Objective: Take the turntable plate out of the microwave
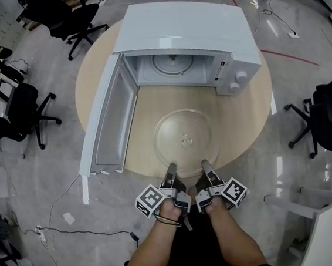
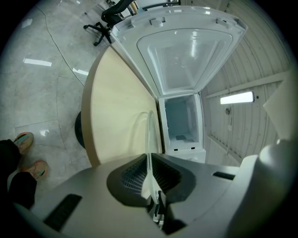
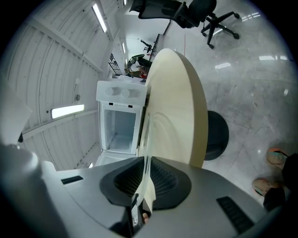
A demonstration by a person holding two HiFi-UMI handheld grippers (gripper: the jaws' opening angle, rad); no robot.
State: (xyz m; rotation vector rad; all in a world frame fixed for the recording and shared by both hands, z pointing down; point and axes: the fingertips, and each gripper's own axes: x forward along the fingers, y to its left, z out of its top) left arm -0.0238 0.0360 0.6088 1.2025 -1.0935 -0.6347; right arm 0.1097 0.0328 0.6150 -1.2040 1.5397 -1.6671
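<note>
We read the step in hand as the set-down: the glass turntable plate [image 1: 185,139] is already outside the microwave [image 1: 191,32] and sits over the round wooden table [image 1: 252,108] at frame centre, directly below the open cavity [image 1: 174,66], whose door [image 1: 109,120] swings out toward the left of the frame. The left gripper [image 1: 171,169] and the right gripper [image 1: 206,164] meet the plate side by side at its near rim, at lower centre. In the left gripper view the jaws are pinched on the thin glass edge [image 2: 150,135], which runs straight out from between them; the right gripper view shows the same pinch on the rim [image 3: 145,135]. We cannot confirm whether the plate's underside rests fully on the table or is just above it. We judge that the next move calls for confirming contact with the tabletop, then spreading both pairs of jaws together and drawing them back toward the bottom of the frame without dragging the glass. The plate is circular, so it has no long axis. Its dished face points up and it lies level, parallel with the tabletop, its far rim toward the microwave.
</note>
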